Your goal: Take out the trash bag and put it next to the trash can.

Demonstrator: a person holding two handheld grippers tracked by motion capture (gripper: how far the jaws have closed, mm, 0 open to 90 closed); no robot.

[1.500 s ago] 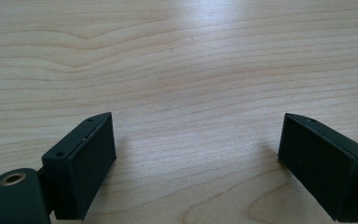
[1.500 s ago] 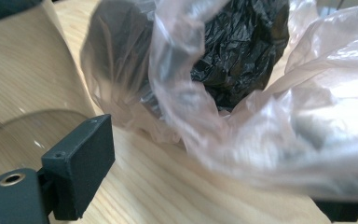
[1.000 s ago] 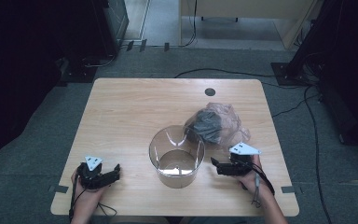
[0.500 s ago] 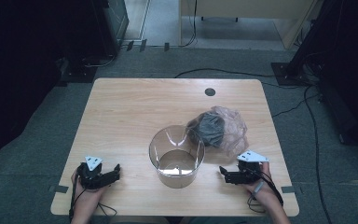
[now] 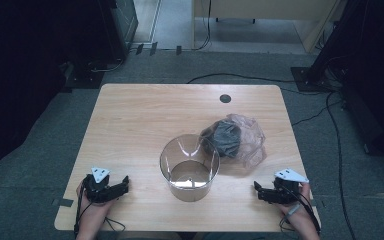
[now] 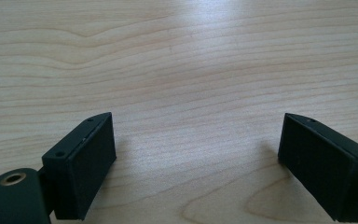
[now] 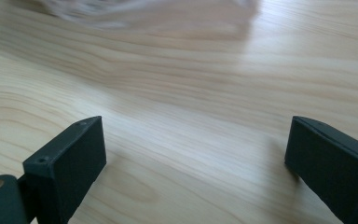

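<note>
Both hands rest low at the table's [image 5: 130, 115] near edge. The left gripper [image 5: 126, 182] sits near its left corner, the right gripper [image 5: 256, 188] near its right, each with jaws spread, gripping nothing. The plastic bag [image 5: 235, 137] lies just beside the clear container [image 5: 190, 166], toward the right edge.

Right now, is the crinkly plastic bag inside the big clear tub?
No, the plastic bag lies on the table beside the clear tub, behind and to its right.
</note>
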